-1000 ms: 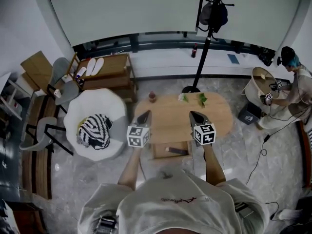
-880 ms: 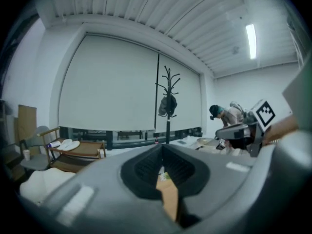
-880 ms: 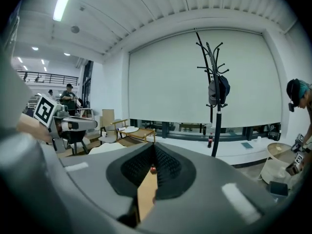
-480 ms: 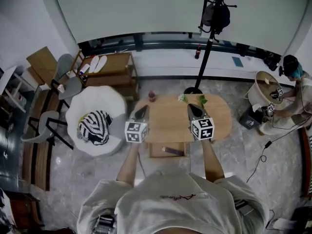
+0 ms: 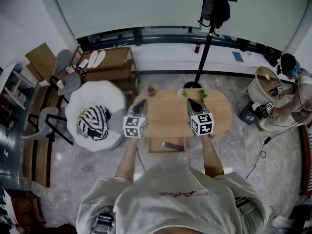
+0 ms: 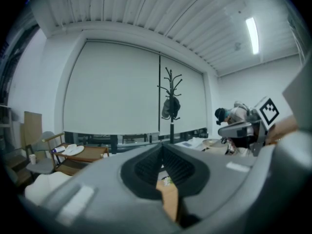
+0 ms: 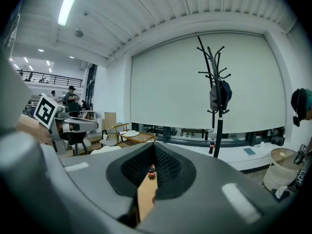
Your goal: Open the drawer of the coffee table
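The oval wooden coffee table [image 5: 170, 118] stands in front of me. Its drawer [image 5: 155, 146] is pulled out toward me from under the near edge, with a dark object [image 5: 171, 145] lying in it. My left gripper [image 5: 141, 102] hovers over the table's left part, shut and empty. My right gripper [image 5: 190, 101] hovers over the right part, also shut and empty. In the left gripper view the jaws [image 6: 161, 148] meet with only a sliver of table top [image 6: 169, 199] showing below. The right gripper view shows the same closed jaws [image 7: 154, 148].
A white round armchair [image 5: 83, 104] with a striped cushion [image 5: 94, 122] stands left of the table. A coat stand [image 5: 206, 38] rises behind it, with a small bottle [image 5: 151, 89] at the table's far edge. A person [image 5: 292, 89] works by a basket [image 5: 265, 84] at right; cables cross the floor.
Both grippers have lifted slightly and sit a little farther over the table top. They stay shut. The drawer stands pulled out as before.
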